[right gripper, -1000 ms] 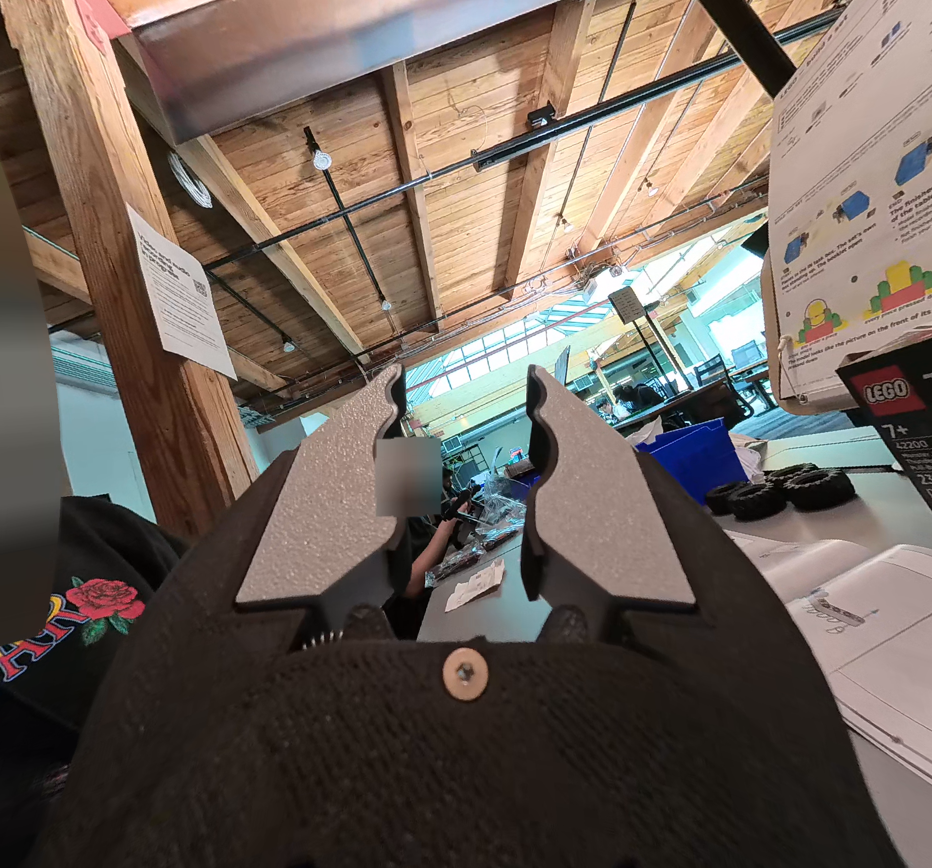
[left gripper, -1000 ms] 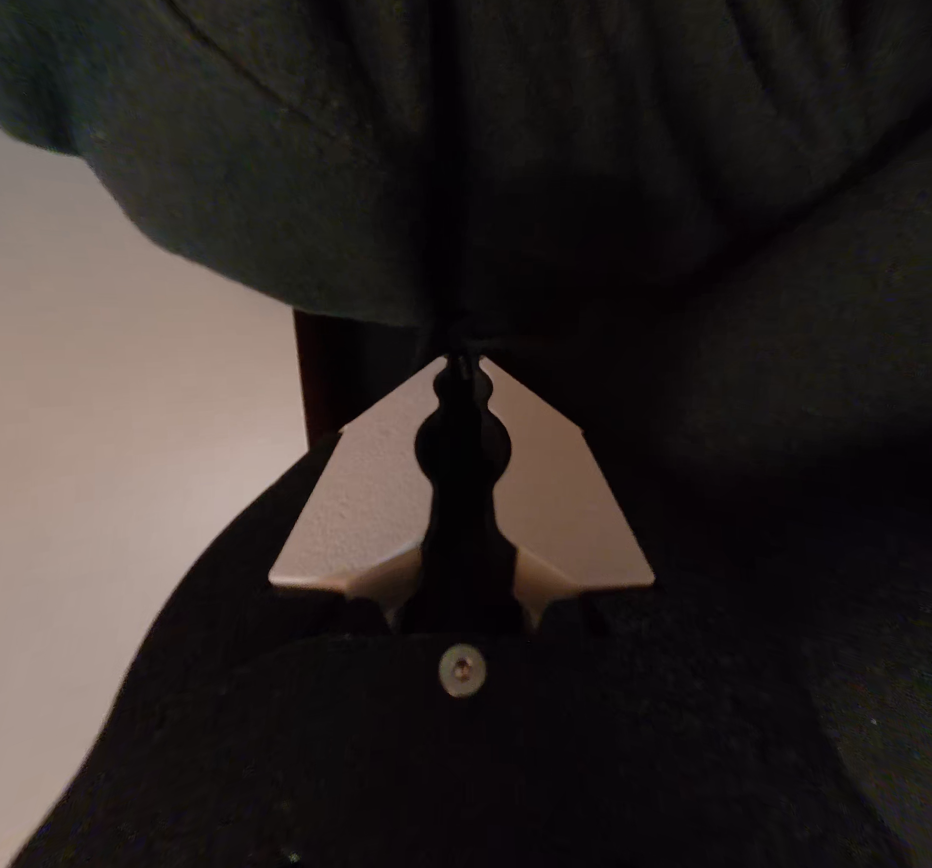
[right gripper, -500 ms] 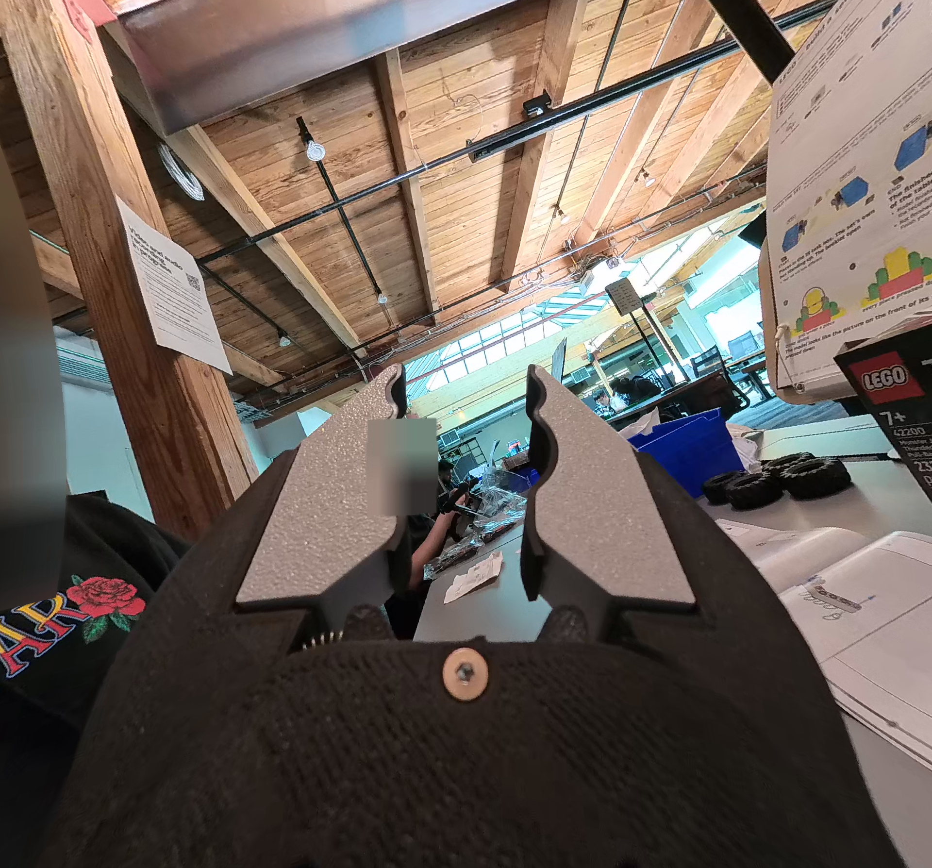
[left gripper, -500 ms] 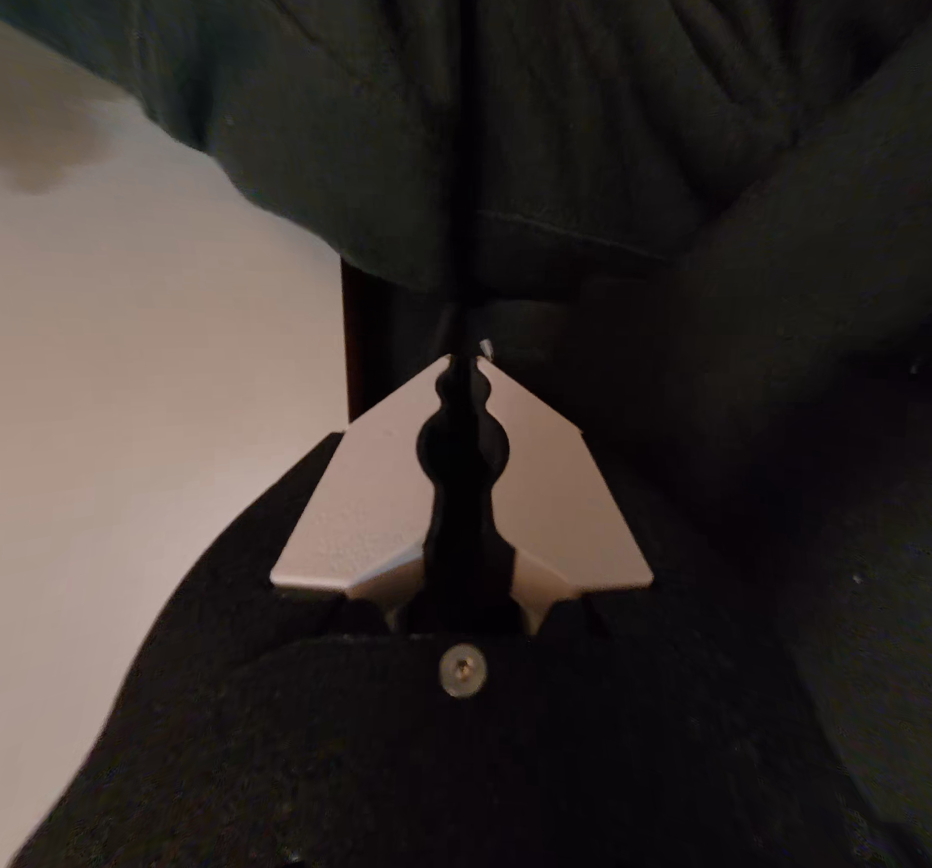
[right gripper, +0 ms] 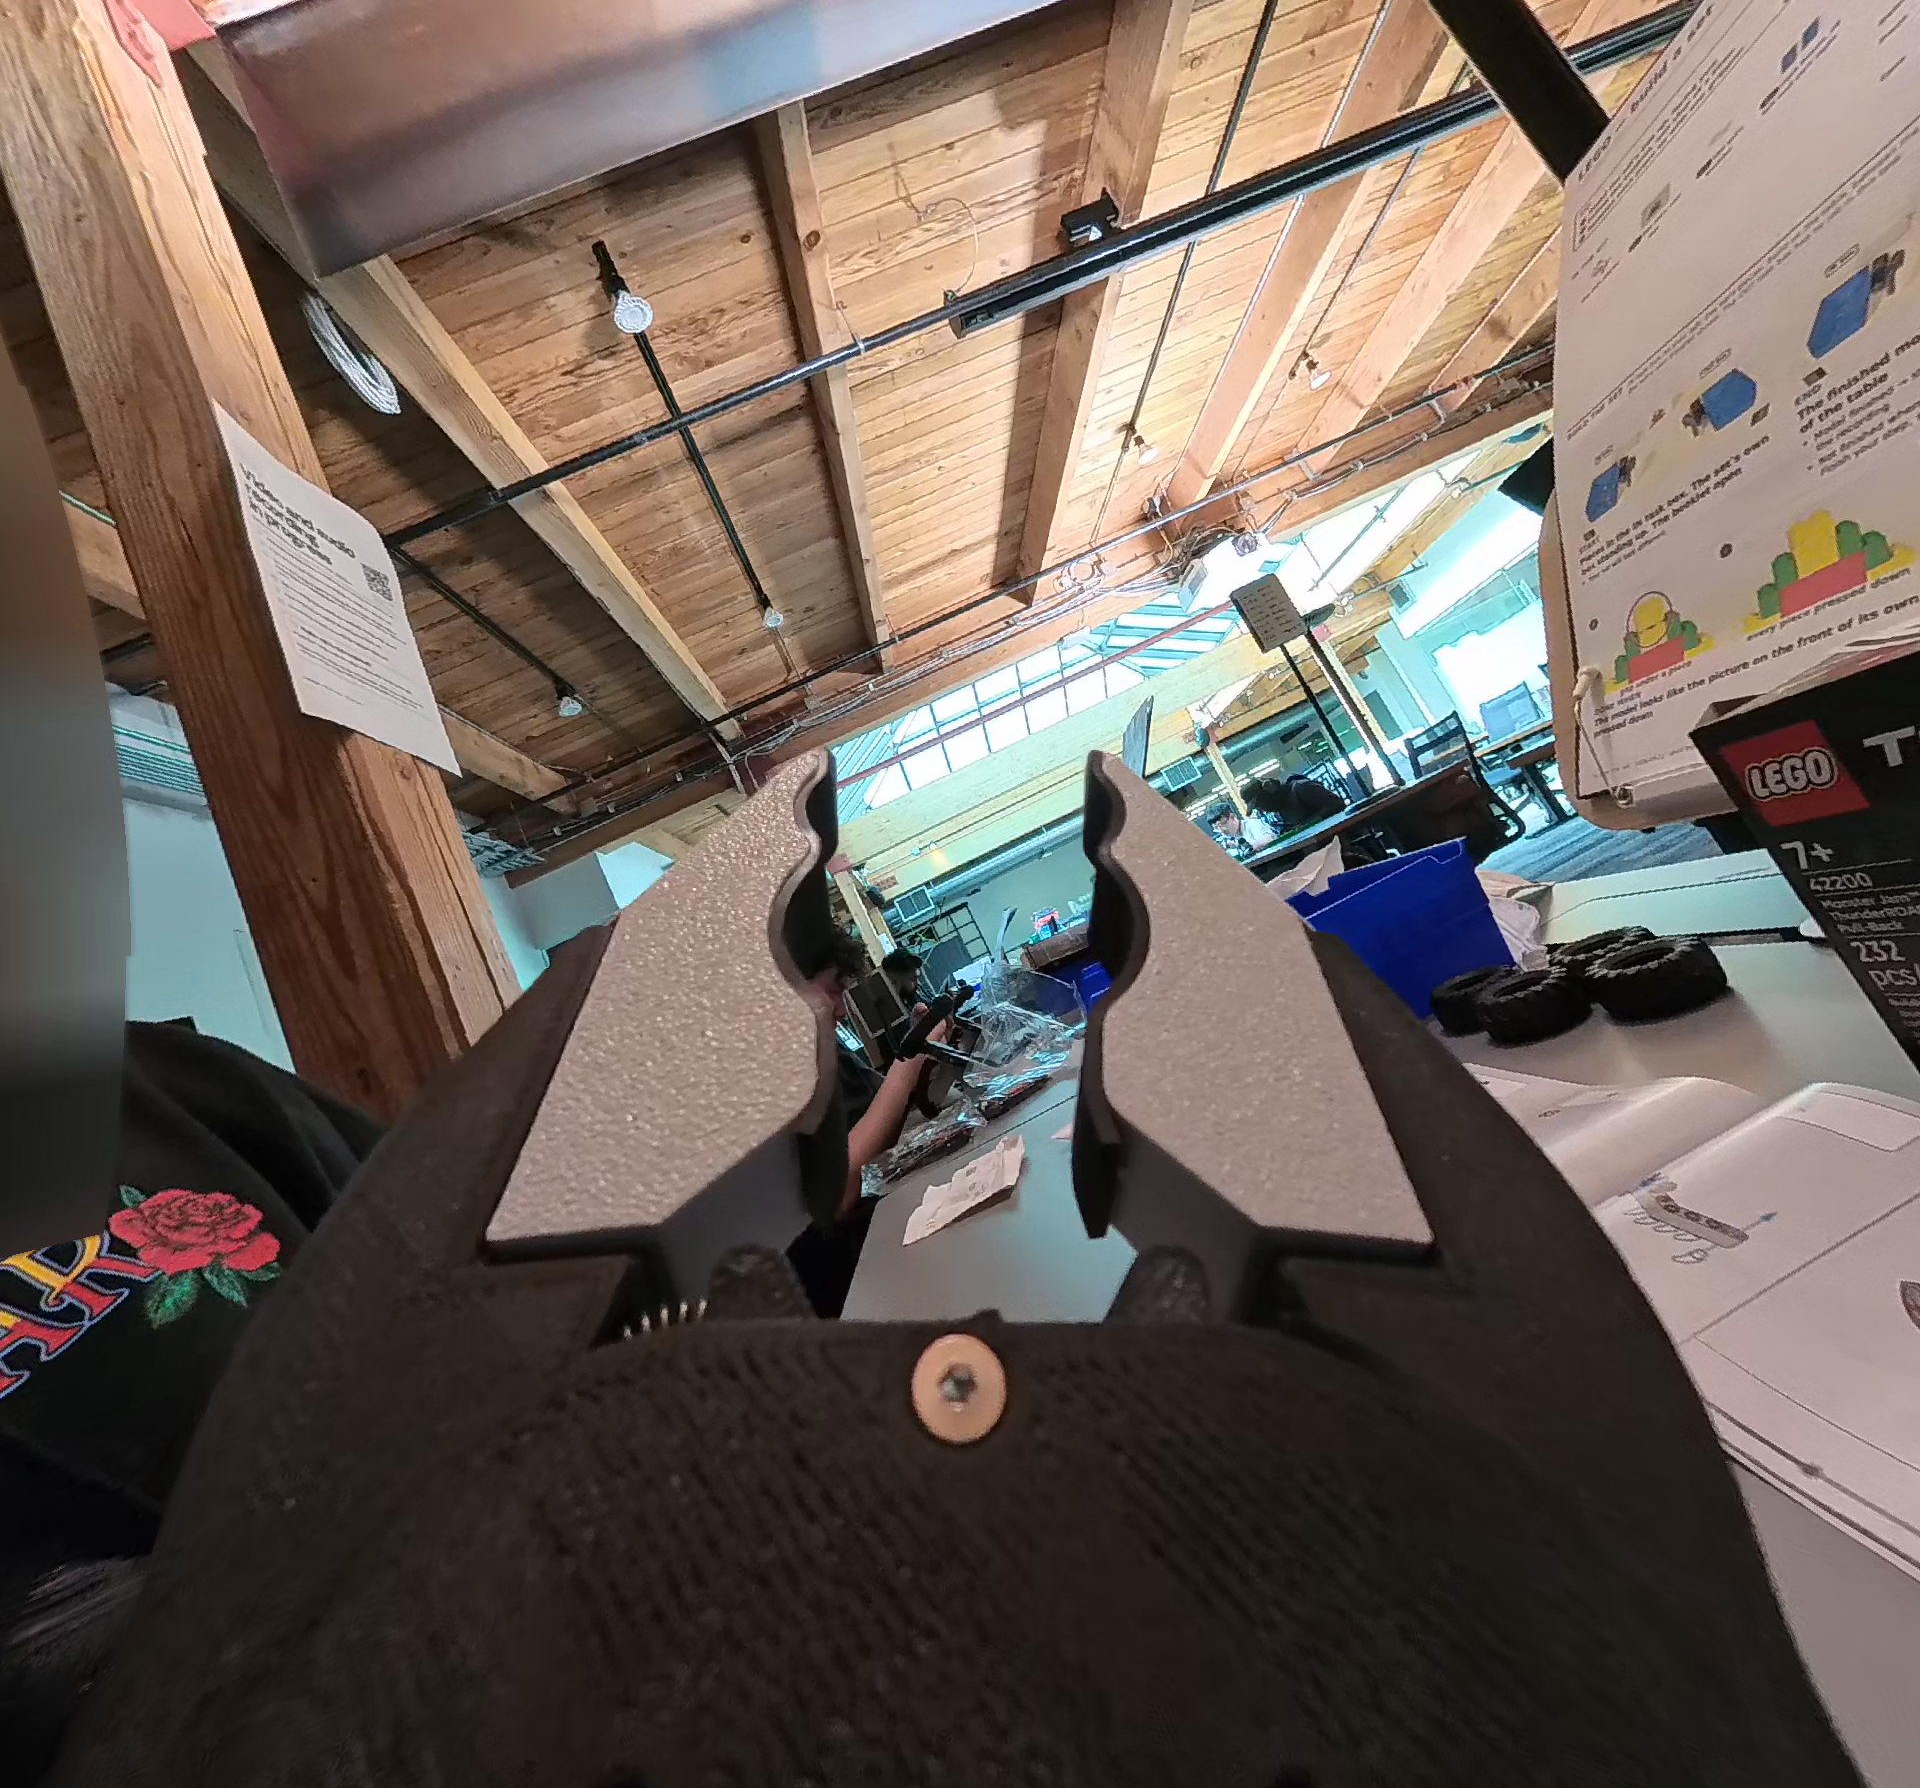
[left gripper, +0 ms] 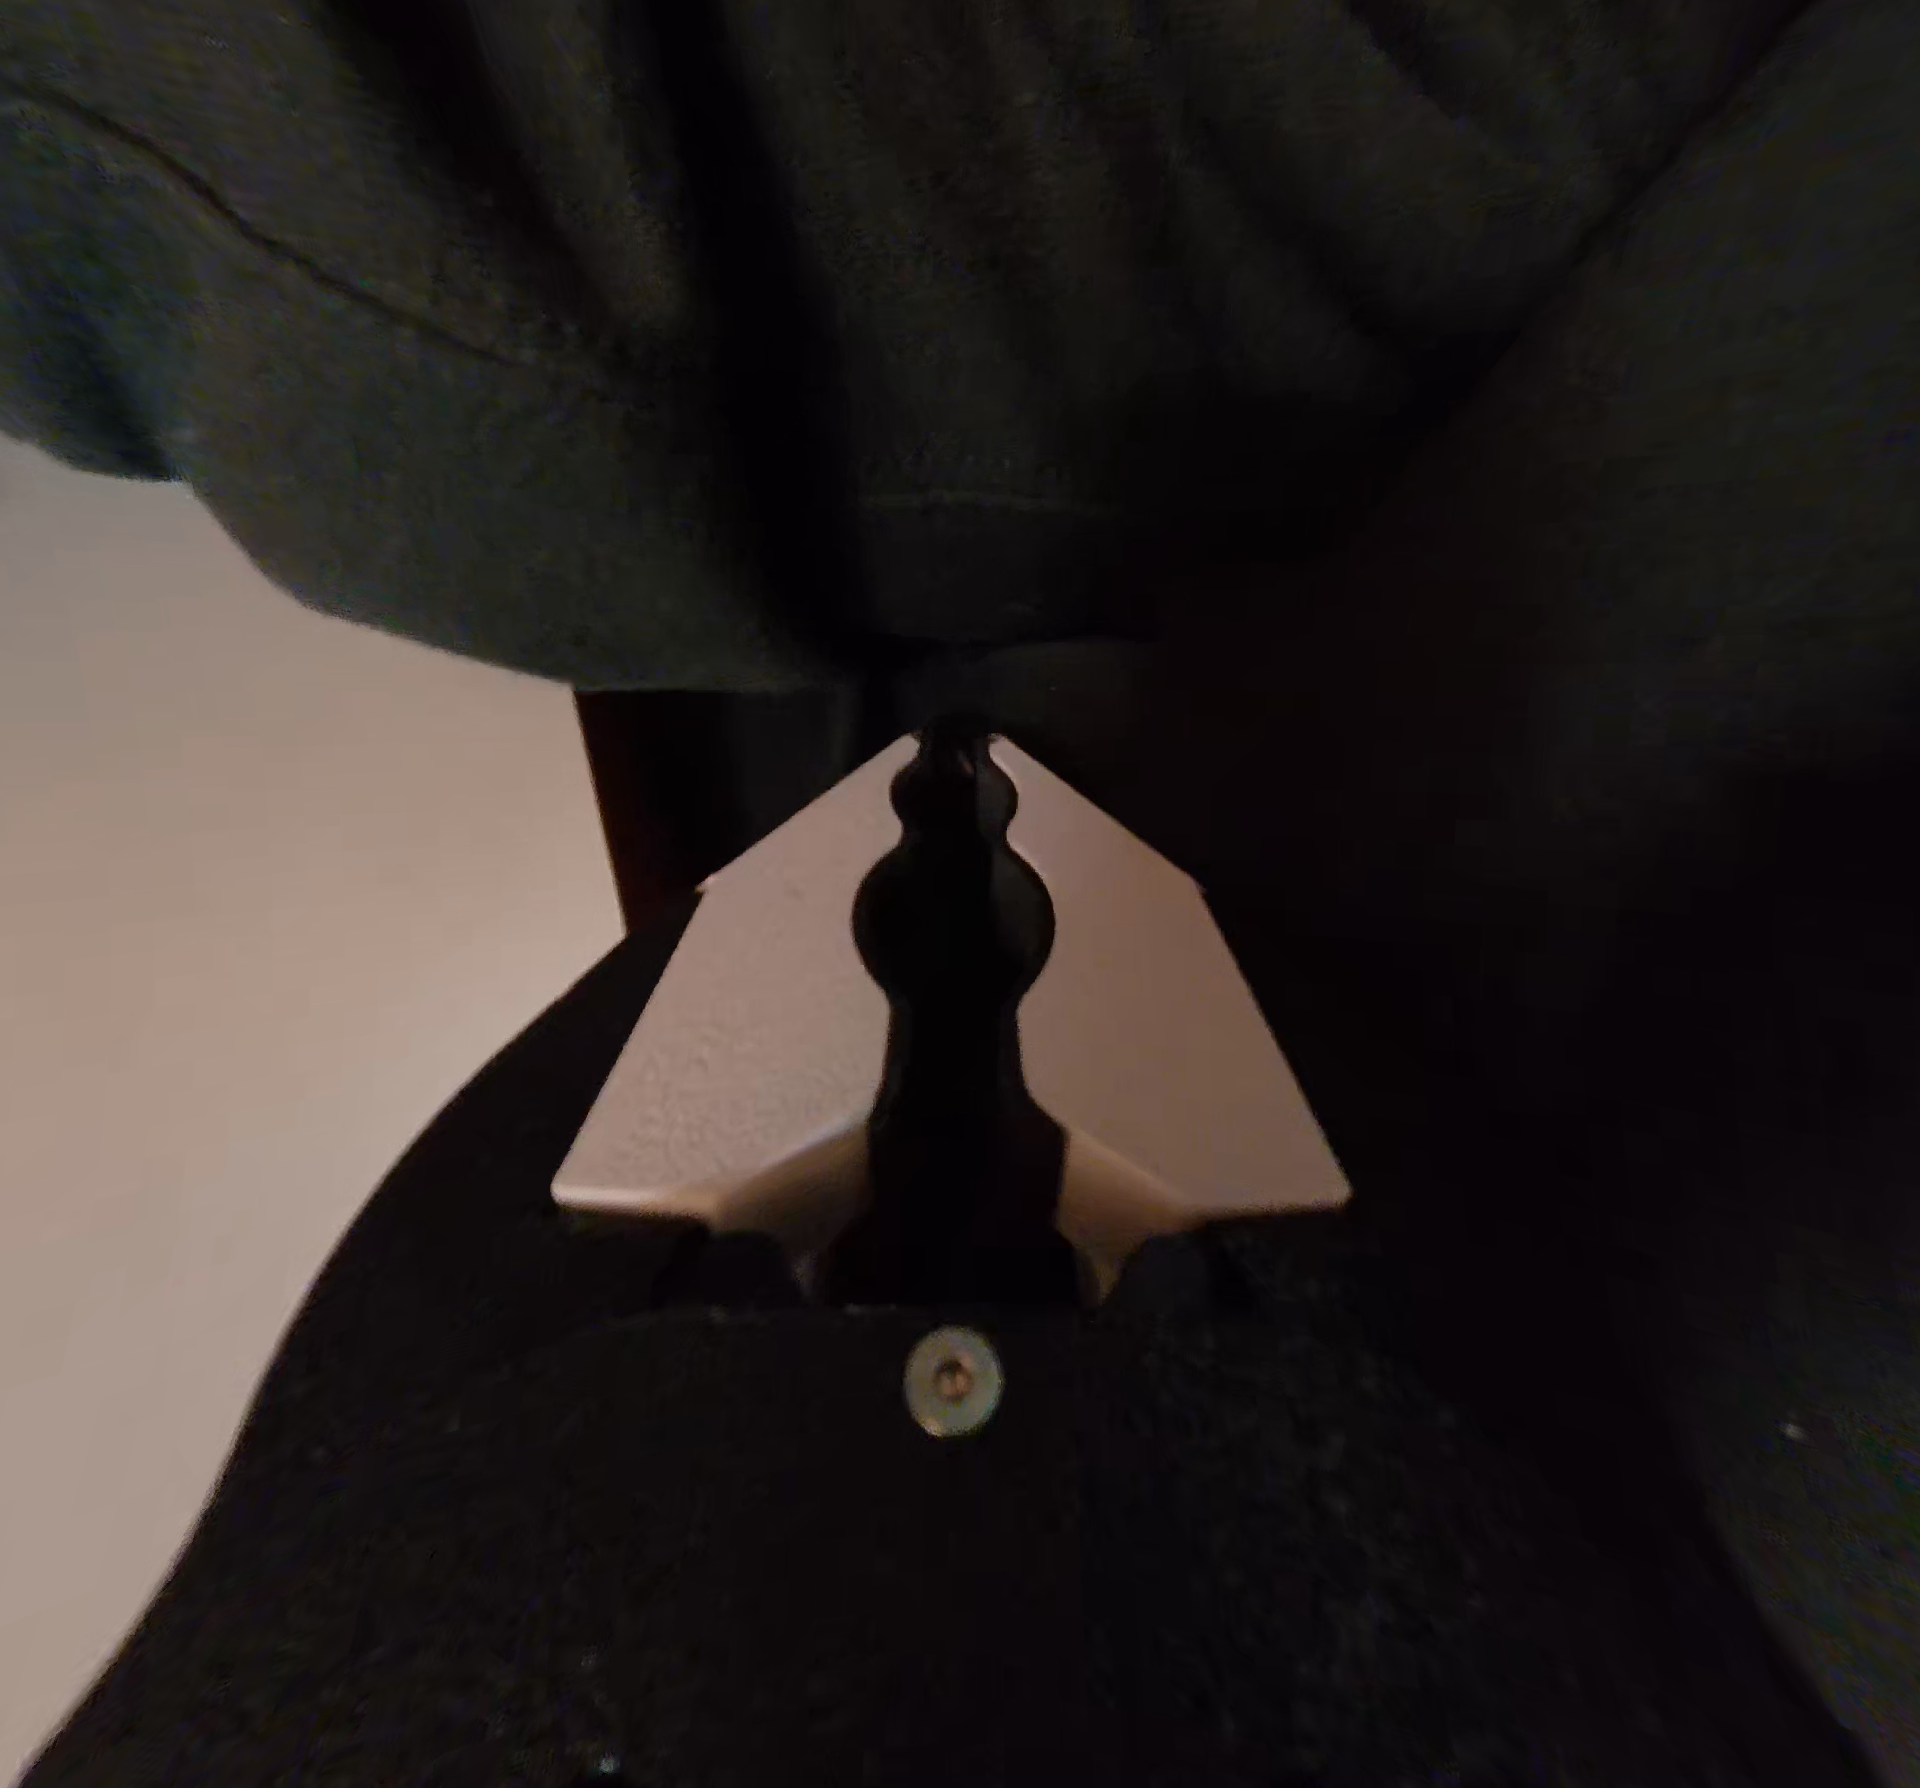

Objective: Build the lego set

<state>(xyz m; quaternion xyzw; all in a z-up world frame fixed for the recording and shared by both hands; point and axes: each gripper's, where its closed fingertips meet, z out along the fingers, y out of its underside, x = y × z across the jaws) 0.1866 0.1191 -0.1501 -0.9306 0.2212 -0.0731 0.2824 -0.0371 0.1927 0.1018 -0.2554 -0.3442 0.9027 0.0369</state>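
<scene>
My left gripper (left gripper: 956, 746) is shut, its tips meeting close in front of a person's dark green garment (left gripper: 727, 232); I cannot see any piece between the tips. My right gripper (right gripper: 961, 788) is open and empty, tilted up toward the wooden ceiling above the white table (right gripper: 1683, 1021). Several black tyres (right gripper: 1579, 980) lie on the table at the right. A black Lego box (right gripper: 1829, 865) stands at the right edge. An open instruction booklet (right gripper: 1787, 1260) lies in front of it. No loose bricks show near either gripper.
A blue bin (right gripper: 1403, 917) stands behind the tyres. A printed guide sheet on cardboard (right gripper: 1745, 367) leans above the box. A wooden post (right gripper: 208, 595) rises at the left beside a person in black (right gripper: 156, 1250). Clear plastic bags (right gripper: 997, 1021) lie farther off. A pale tabletop (left gripper: 260, 907) shows in the left wrist view.
The left gripper has shifted against the dark garment and stays shut. The right gripper stays open and has hardly moved.
</scene>
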